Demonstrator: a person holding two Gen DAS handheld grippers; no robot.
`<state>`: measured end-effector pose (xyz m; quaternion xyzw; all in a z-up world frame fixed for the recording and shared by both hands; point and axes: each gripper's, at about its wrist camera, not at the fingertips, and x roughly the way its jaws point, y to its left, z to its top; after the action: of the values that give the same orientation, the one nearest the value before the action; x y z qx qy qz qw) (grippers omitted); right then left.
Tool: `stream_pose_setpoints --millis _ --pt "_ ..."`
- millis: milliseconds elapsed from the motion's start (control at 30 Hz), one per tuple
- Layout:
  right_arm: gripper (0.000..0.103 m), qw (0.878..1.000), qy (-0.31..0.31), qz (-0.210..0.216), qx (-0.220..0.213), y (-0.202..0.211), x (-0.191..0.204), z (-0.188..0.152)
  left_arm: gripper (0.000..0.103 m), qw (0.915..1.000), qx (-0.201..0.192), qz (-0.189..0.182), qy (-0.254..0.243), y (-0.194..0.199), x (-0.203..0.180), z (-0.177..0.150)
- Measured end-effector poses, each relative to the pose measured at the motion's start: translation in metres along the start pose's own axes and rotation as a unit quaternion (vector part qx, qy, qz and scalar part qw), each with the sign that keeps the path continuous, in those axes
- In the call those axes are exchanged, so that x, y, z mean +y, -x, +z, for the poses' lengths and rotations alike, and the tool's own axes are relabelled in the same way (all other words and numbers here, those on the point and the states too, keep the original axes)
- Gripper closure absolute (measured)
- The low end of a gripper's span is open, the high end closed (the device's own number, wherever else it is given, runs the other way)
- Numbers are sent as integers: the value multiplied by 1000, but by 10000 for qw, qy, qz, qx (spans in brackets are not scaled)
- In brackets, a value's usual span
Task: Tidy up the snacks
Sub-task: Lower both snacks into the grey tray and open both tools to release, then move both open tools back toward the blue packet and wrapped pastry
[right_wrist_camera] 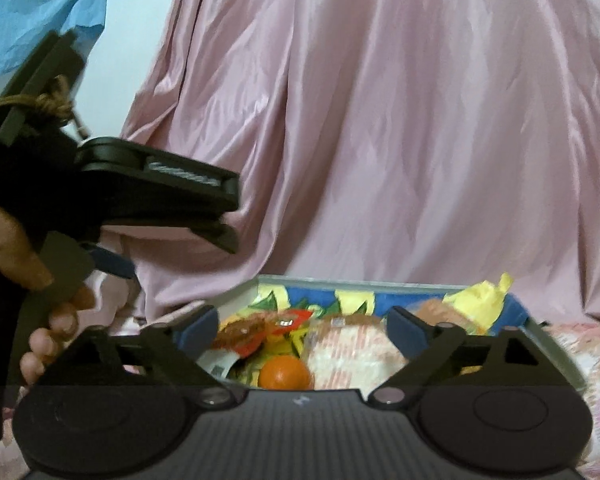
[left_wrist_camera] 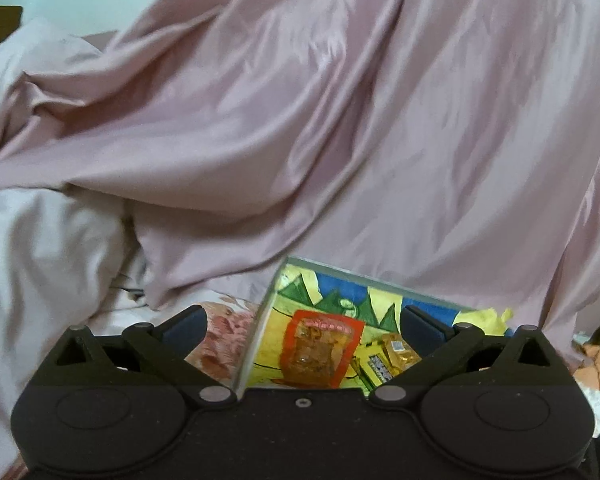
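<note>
Both grippers hang spread and empty over a tray (right_wrist_camera: 380,283) of snacks on the bed. The left gripper (left_wrist_camera: 302,322) is above a red packet (left_wrist_camera: 320,346) lying near the tray's left wall. The right gripper (right_wrist_camera: 302,326) is above an orange (right_wrist_camera: 286,372) and a striped pink packet (right_wrist_camera: 352,344) — a yellow wrapper (right_wrist_camera: 484,300) sits at the far right. Pink satin bedding (right_wrist_camera: 380,120) rises behind.

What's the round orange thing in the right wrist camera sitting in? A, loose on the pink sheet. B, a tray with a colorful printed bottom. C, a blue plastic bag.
B: the round orange snack lies inside the tray, among wrapped packets, just ahead of the open right gripper.
</note>
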<state>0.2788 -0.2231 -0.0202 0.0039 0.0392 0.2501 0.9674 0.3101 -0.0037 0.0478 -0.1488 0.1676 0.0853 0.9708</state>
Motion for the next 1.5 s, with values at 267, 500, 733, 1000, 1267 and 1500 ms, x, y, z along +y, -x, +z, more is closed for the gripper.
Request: stream_pose_setpoints --millis 267,500,733,1000,1267,1500 --pt "0 9988 -191 -289 -360 49 3 22 1 9993 -325 130 -97 59 13 -6" --pt "0 9980 -192 -453 -405 83 13 28 1 9994 -218 200 -198 106 35 -26" --pt "0 9983 -36 -459 -349 121 32 25 1 9985 -107 297 -448 143 58 -59" --pt "0 9990 155 -380 -179 163 51 15 1 9976 64 325 -607 170 73 -92" --pt "0 9984 246 -419 285 193 61 -9 1 9950 261 206 -944 187 75 -124" --pt "0 9970 184 -523 549 207 60 -23 1 9898 435 208 -1341 190 73 -141"
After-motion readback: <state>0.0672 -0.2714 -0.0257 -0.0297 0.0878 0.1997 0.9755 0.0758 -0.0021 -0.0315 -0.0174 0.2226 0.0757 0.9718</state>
